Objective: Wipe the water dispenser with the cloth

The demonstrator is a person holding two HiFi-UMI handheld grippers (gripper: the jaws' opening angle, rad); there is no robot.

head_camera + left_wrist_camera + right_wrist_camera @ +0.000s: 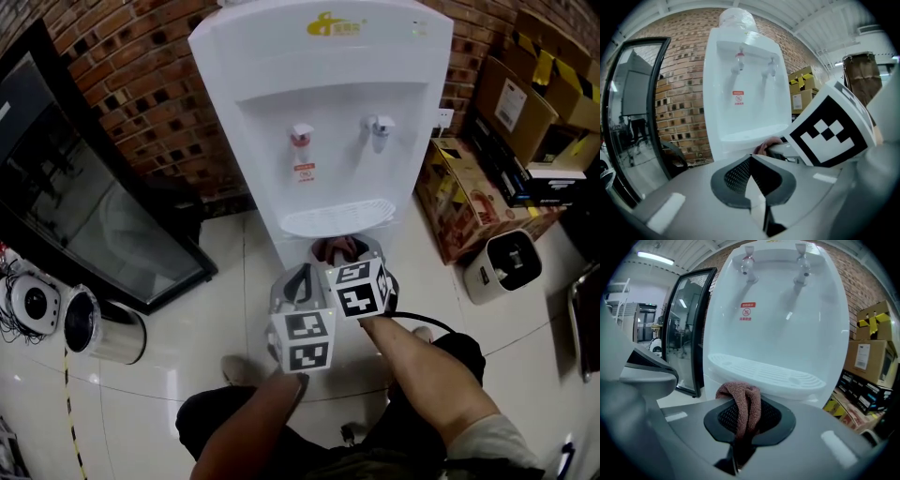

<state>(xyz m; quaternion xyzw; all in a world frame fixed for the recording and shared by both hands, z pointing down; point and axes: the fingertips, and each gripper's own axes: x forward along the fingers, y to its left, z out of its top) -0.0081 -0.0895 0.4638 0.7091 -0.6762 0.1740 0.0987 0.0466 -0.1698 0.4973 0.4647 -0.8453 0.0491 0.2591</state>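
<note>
The white water dispenser (328, 122) stands against the brick wall, with a red tap (301, 137), a second tap (379, 125) and a drip tray (339, 217). My right gripper (747, 401) is shut on a folded pinkish-brown cloth (743, 404), which hangs between its pads just short of the drip tray (764, 373). In the head view the cloth (337, 249) sits low in front of the dispenser's lower body. My left gripper (750, 159) is beside the right one, a little behind it, with its jaws together and nothing between them. The right gripper's marker cube (829, 131) fills the right of the left gripper view.
A black glass-door cabinet (84, 187) stands to the dispenser's left. Cardboard boxes (469, 197) and a small white appliance (502, 262) sit on its right. A steel canister (103, 328) lies on the tiled floor at the left. The person's legs are below the grippers.
</note>
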